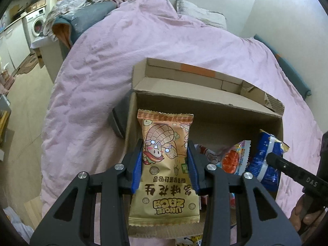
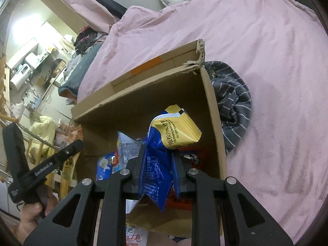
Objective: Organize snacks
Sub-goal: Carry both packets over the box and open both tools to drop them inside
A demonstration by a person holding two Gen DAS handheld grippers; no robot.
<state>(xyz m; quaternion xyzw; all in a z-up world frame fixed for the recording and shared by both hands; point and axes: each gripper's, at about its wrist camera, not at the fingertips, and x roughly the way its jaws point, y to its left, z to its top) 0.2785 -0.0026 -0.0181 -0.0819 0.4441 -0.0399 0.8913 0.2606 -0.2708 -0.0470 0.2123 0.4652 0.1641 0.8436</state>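
Observation:
My left gripper (image 1: 165, 149) is shut on an orange peanut snack packet (image 1: 164, 176) and holds it over the left side of an open cardboard box (image 1: 205, 106) on the pink bed. My right gripper (image 2: 157, 153) is shut on a blue and yellow snack packet (image 2: 164, 143) and holds it over the same box (image 2: 143, 94). This packet also shows in the left wrist view (image 1: 264, 160), at the right. Other snack packets (image 1: 229, 157) lie in the box bottom, among them a light blue one (image 2: 114, 160).
A pink duvet (image 1: 123, 51) covers the bed around the box. A dark striped cloth (image 2: 231, 102) lies bunched against the box's right wall. A grey object (image 1: 119, 121) sits against its left wall. Floor, a washing machine (image 1: 37, 24) and clutter lie to the left.

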